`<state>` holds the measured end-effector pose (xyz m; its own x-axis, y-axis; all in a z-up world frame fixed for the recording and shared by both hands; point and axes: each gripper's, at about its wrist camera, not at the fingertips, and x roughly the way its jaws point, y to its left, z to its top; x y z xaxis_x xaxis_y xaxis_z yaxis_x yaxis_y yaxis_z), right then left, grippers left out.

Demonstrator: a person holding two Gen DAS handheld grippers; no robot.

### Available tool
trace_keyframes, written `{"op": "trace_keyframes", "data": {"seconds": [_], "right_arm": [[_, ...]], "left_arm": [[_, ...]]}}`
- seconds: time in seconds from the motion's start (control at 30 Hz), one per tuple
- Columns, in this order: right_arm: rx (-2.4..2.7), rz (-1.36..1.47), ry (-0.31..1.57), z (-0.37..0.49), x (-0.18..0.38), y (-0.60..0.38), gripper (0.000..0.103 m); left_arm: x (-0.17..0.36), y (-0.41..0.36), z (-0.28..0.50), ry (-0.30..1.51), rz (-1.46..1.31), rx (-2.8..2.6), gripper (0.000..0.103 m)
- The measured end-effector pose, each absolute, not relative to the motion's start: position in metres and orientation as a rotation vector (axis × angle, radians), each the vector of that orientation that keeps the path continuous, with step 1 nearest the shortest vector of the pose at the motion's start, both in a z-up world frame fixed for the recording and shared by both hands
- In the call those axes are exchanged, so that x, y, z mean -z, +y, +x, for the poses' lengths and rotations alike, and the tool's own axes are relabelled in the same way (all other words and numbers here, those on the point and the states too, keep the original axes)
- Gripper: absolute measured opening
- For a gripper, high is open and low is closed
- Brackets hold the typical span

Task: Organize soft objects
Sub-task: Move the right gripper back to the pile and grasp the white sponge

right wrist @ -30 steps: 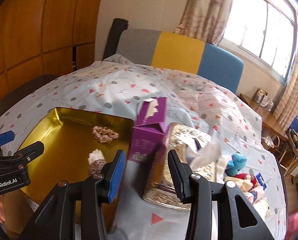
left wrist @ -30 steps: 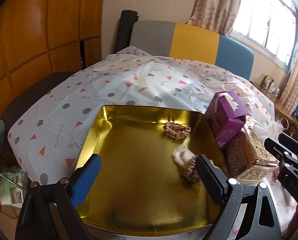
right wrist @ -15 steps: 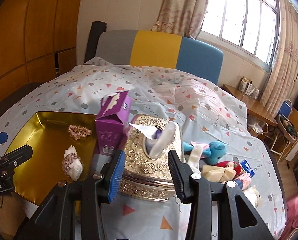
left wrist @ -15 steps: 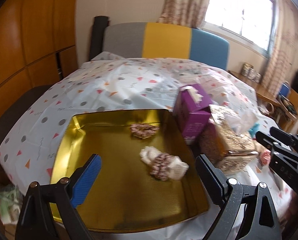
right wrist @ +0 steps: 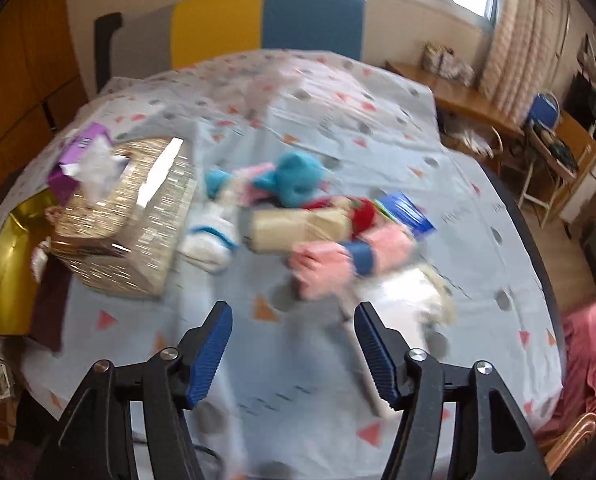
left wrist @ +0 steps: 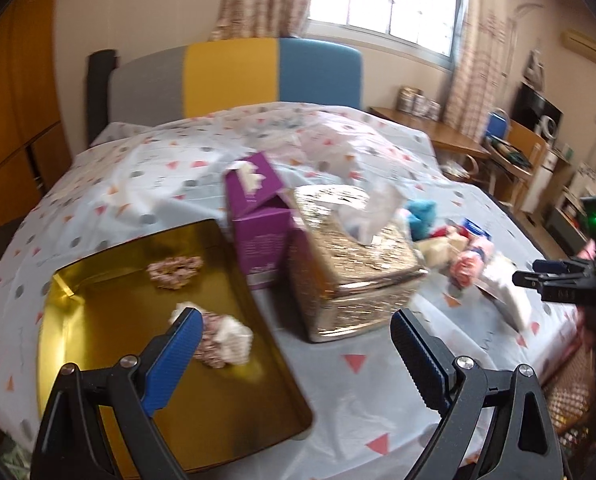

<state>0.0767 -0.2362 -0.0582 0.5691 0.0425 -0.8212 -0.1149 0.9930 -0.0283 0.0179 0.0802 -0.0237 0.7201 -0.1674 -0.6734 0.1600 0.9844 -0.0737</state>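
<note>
Tablecloth [left wrist: 146, 184] in pale blue, printed with triangles and dots, covers the whole table. Farthest left sits a shallow gold metal tray [left wrist: 98, 380]; a frilly pink scrunchie [left wrist: 174, 272] lies near its far edge and a bundle of white and pink fabric [left wrist: 226, 338] lies nearer. The left gripper [left wrist: 294, 344] hangs above the tray's right edge, jaws spread wide and holding nothing. Just right of the tray stands a purple cardboard tissue box [left wrist: 258, 216], touching an ornate gold tissue holder [right wrist: 134, 220]. Right of that lies the heap of soft things: a white and blue sock [right wrist: 210, 244], a blue plush toy [right wrist: 298, 178], a beige roll [right wrist: 294, 226], and a blurred pink cloth with a blue band [right wrist: 338, 258]. The right gripper [right wrist: 294, 346] hovers just in front of the pink cloth, wide and empty.
</note>
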Motion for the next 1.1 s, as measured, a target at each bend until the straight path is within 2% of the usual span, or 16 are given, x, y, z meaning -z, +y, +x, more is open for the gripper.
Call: {"op": "trace_keyframes", "data": {"seconds": [0.17, 0.4, 0.57, 0.6, 0.63, 0.83, 0.87, 1.1], "right_arm": [[-0.094, -0.142, 1.12, 0.094, 0.08, -0.286, 0.073], [-0.176, -0.232, 1.276, 0.116, 0.114, -0.29, 0.082], [-0.176, -0.265, 1.347, 0.123, 0.135, -0.292, 0.082], [-0.171, -0.261, 1.365, 0.123, 0.139, -0.294, 0.078], [-0.177, -0.256, 1.376, 0.122, 0.141, -0.295, 0.055], [-0.171, -0.145, 1.248, 0.102, 0.109, -0.314, 0.055], [-0.163, -0.103, 1.218, 0.099, 0.1, -0.32, 0.055], [-0.014, 0.276, 1.007, 0.109, 0.07, -0.362, 0.057]], "left_arm": [[0.025, 0.048, 0.024, 0.775, 0.035, 0.29, 0.096], [0.023, 0.009, 0.031, 0.797, 0.082, 0.391, 0.096], [0.019, -0.016, 0.039, 0.792, 0.125, 0.451, 0.096], [0.018, -0.02, 0.04, 0.793, 0.129, 0.463, 0.096], [0.018, -0.024, 0.042, 0.794, 0.132, 0.477, 0.095], [0.016, -0.061, 0.054, 0.791, 0.189, 0.535, 0.093], [0.017, -0.067, 0.058, 0.796, 0.194, 0.545, 0.09], [0.037, -0.112, 0.095, 0.871, 0.202, 0.583, 0.083]]}}
